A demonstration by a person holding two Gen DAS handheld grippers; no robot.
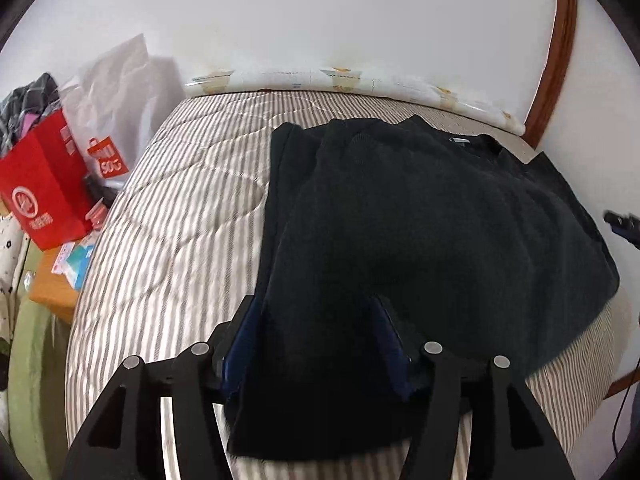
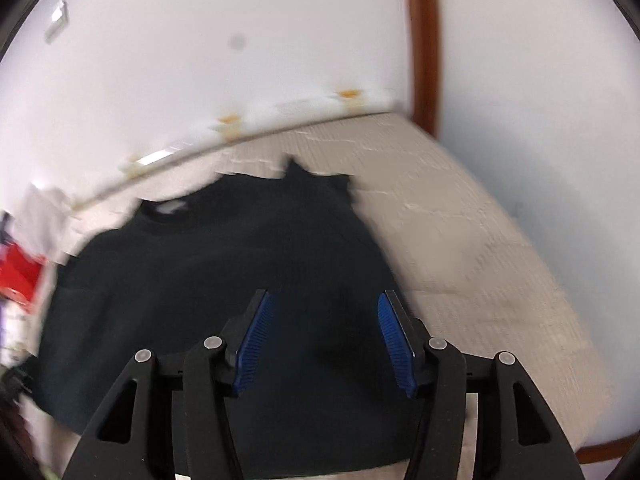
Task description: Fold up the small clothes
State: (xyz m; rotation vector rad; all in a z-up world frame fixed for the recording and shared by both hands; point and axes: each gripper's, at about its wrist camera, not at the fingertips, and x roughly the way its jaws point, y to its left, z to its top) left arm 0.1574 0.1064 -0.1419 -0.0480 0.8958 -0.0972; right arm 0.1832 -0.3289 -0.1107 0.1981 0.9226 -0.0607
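A black top (image 1: pixel 420 232) lies spread on the striped bed cover (image 1: pixel 180 220), its collar and white label (image 1: pixel 456 141) at the far end. My left gripper (image 1: pixel 314 304) hovers over the near left part of the top. Its blue pads (image 1: pixel 244 340) stand apart and press on nothing. The right wrist view is blurred. It shows the same black top (image 2: pixel 224 264), with its collar (image 2: pixel 168 208) to the far left. My right gripper (image 2: pixel 325 296) is above the top's near right part, blue pads (image 2: pixel 394 340) wide apart, with only cloth lying below.
A red paper bag (image 1: pixel 44 188) and a white plastic bag (image 1: pixel 112 92) stand off the bed's left side, above an orange box (image 1: pixel 56 292). The white wall runs behind the bed, with a brown wooden frame (image 1: pixel 556 60) at the right. A thin cable (image 1: pixel 624 412) hangs at the bed's right edge.
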